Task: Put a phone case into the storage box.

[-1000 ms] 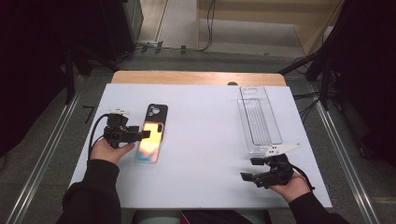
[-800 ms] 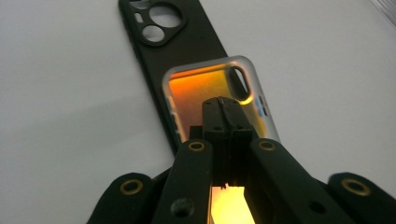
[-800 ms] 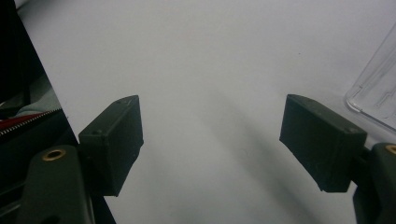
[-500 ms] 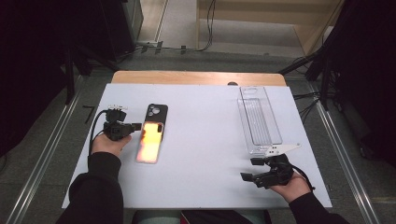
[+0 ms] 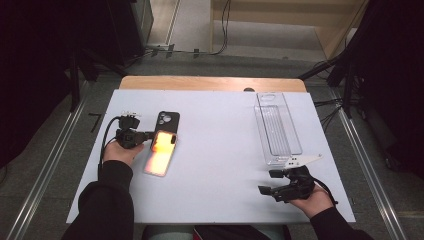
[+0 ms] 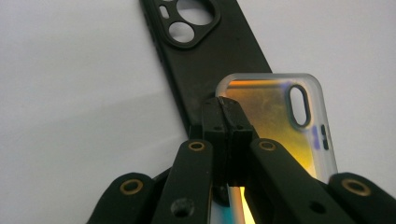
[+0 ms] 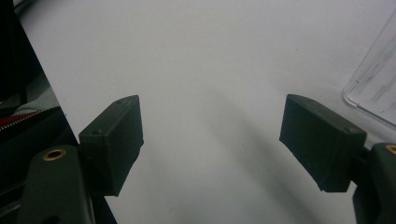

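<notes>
Left gripper [image 6: 223, 109]: jaws clamped tight on the near edge of the iridescent phone case [image 6: 280, 126]. Pads meet at centre frame in the left gripper view, with the case's rim pinched between them. They have just been closing, with that case edge between them. The case is translucent with an orange-yellow sheen. Its camera cutout sits right of centre, and its frosted rim curves across the middle of the frame.

Black phone case [image 6: 205, 51]: lies flat, running from top centre down behind the jaws, camera holes at the top. The iridescent case overlaps its lower right part.

High view: left gripper [image 5: 147, 136] at mid-left, with the hand behind it. Iridescent phone case [image 5: 160, 152] glows orange just right of the jaws and is tilted, lower end toward the bottom of the frame. Black phone case [image 5: 167, 120] is directly above it, and the two touch or overlap at the junction.

Right gripper [image 7: 210, 144]: jaws wide apart, nothing between them but bare white table [image 7: 196, 60]. A corner of the clear plastic tray [image 7: 373, 88] shows at the right edge.

High view: right gripper [image 5: 272, 182] sits lower right, held in a hand and pointing left. Clear plastic tray [image 5: 277, 127] is just above it at upper right, long axis running up the frame, well apart from both cases. White table [image 5: 220, 150] lies between the two hands.
</notes>
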A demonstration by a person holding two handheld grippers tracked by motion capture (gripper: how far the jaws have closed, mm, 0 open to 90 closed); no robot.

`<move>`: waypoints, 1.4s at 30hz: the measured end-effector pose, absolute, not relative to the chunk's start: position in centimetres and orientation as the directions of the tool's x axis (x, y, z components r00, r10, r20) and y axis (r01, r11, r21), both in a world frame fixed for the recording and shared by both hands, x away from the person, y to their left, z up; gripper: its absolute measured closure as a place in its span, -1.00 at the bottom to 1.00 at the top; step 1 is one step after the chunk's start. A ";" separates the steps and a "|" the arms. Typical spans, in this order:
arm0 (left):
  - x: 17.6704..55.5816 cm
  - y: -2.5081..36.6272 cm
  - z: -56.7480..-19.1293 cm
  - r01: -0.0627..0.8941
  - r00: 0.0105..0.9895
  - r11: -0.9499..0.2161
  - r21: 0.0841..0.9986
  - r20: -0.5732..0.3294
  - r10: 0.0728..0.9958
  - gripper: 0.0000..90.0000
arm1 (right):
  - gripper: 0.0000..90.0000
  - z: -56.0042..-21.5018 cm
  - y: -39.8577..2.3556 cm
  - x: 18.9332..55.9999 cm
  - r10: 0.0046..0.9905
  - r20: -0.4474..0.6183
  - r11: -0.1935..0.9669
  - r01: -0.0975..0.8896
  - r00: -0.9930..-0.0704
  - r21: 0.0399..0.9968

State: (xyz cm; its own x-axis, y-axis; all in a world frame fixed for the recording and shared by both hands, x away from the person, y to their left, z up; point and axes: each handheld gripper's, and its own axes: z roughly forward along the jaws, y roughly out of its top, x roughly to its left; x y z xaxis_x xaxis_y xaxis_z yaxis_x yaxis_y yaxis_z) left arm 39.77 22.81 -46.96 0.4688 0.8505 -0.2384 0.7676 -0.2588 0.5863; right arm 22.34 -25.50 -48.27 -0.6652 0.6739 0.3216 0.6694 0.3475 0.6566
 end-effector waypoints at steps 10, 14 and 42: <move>39.7 21.0 -47.2 0.755 0.523 -0.310 0.577 -0.246 0.816 1.00 | -0.57 -48.2 -25.9 22.0 0.681 0.320 0.341 0.672 -0.659 0.658; 39.6 20.6 -47.3 0.751 0.541 -0.328 0.573 -0.249 0.804 1.00 | -0.57 -48.2 -25.9 22.0 0.681 0.321 0.340 0.673 -0.658 0.657; 36.3 19.8 -44.8 0.661 0.682 -0.395 0.639 -0.292 0.670 -0.15 | -0.56 -48.2 -25.5 22.1 0.664 0.318 0.344 0.654 -0.677 0.674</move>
State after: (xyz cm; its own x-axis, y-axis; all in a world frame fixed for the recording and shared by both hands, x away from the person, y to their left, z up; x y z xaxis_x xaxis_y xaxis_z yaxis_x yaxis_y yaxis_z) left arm 36.26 19.79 -44.83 0.6824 0.6701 -0.2920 0.6607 -0.3946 0.6385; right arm 22.11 -25.54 -48.16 -0.6767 0.6642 0.3176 0.6539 0.3438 0.6740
